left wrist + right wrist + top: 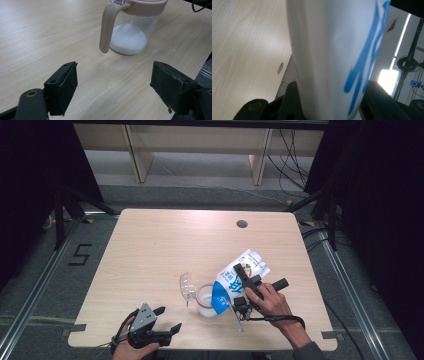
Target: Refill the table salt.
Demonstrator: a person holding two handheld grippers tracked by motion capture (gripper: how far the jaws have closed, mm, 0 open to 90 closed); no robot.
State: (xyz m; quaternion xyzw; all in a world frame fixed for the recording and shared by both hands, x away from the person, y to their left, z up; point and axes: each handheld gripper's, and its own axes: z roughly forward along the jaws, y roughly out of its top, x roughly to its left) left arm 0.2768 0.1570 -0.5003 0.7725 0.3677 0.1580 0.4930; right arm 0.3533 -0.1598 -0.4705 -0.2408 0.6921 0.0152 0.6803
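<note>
**Partial fill: pouring in progress**

Some white powder, judged roughly a quarter of capacity, is seen heaped in the clear jug (pixel 130 32) standing near the front of the surface (pixel 150 250). The blue-and-white pouch (pixel 235 282) is clamped by the right hand-held gripper (pixel 247 290) and tilted mouth-down over the jug, its lid (pixel 187 285) hinged open. The left hand-held gripper (pixel 167 320) is held apart, empty, nearby. Further pouring and closing are judged outstanding.

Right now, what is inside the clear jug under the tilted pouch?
The jug holds a mound of white granules at its bottom, seen through the clear wall. The pouch, gripped by the right tool, covers the jug's mouth, so any stream going in is hidden.
</note>
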